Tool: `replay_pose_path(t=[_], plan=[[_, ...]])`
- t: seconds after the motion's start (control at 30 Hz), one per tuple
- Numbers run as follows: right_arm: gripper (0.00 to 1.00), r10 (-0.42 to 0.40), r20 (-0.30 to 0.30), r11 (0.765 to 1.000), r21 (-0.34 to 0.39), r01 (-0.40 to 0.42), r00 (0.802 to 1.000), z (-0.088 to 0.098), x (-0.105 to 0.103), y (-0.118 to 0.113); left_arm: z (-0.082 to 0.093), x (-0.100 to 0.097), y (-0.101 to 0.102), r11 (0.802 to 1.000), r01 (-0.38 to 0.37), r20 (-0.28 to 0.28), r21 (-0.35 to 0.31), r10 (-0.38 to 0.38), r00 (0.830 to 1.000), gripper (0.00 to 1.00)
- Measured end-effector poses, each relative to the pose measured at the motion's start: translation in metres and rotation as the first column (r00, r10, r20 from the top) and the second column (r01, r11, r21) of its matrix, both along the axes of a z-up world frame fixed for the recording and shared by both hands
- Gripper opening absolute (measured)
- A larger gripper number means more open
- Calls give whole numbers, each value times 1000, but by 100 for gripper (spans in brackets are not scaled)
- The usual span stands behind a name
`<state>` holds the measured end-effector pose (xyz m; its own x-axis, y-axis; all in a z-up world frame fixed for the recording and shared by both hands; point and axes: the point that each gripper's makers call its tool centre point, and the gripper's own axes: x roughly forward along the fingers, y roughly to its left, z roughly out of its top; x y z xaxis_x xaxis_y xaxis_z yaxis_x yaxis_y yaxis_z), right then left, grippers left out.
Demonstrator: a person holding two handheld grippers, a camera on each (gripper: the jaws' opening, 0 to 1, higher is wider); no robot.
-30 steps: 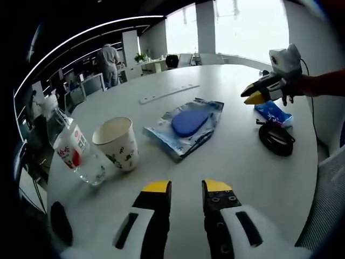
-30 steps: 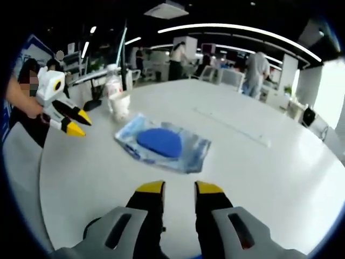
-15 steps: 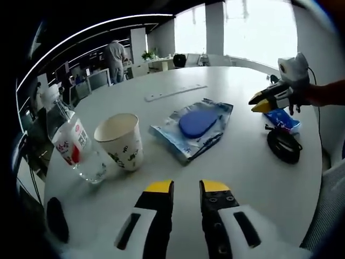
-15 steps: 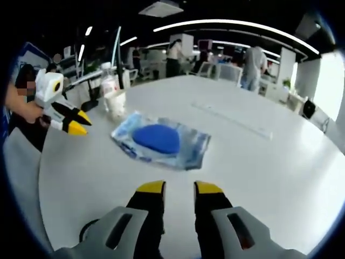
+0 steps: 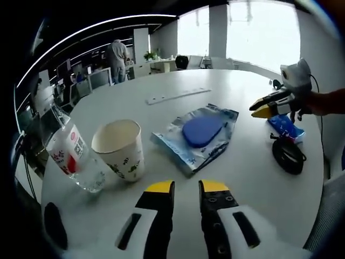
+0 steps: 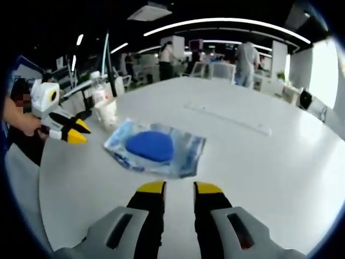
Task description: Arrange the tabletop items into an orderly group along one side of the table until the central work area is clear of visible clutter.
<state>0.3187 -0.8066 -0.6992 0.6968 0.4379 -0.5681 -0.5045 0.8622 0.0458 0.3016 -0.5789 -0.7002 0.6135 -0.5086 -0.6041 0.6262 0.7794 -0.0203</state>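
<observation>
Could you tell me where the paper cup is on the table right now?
In the left gripper view the paper cup stands upright left of centre, between the tilted plastic bottle and the blue plastic-wrapped packet.

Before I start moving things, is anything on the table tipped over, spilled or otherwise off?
No spill shows. The plastic bottle leans instead of standing upright, beside the paper cup. The crumpled blue packet lies askew mid-table.
</observation>
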Motion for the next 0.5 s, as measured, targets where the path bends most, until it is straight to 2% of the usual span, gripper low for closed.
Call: replay_pose_path(t=[0.5], plan=[[17,-35,-5,999,8,35,999,-3,21,0,-5,12,-12,1000,-3,-16,-18,2,1000,16]])
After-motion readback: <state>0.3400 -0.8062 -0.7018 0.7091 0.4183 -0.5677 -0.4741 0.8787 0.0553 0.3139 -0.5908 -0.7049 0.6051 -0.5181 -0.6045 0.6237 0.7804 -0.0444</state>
